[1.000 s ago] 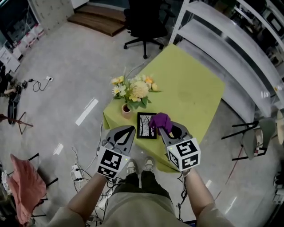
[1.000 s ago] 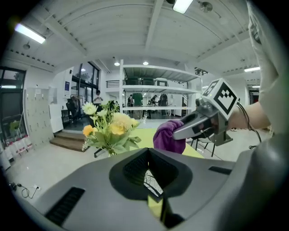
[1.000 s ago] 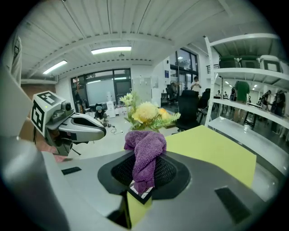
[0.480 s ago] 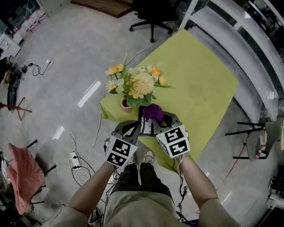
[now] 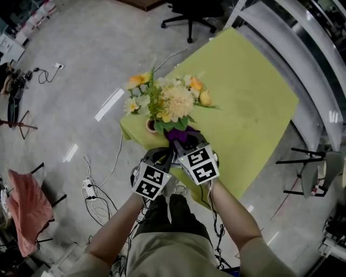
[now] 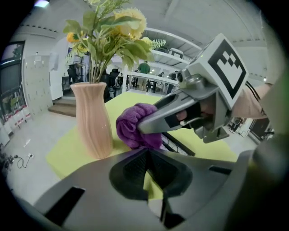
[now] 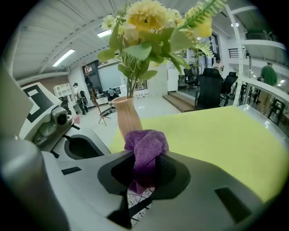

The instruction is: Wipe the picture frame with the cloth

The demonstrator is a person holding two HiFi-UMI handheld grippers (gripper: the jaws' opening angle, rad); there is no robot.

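Right gripper view: picture frame point(image 7: 137, 199) is just a patterned sliver at 6 o'clock of the cloth point(image 7: 145, 149), rest behind the jaws. Head view: frame buried under left gripper point(image 5: 164, 155) and right gripper point(image 5: 184, 143). There the vase point(image 5: 152, 126) shows rim only, body under the flowers point(image 5: 166, 103). Leaves cover the cloth's 12 o'clock edge. Flower tops cropped by both gripper views' upper edge. The office chair point(image 5: 193, 11) is cut off at 12 o'clock. Background people too small to read.
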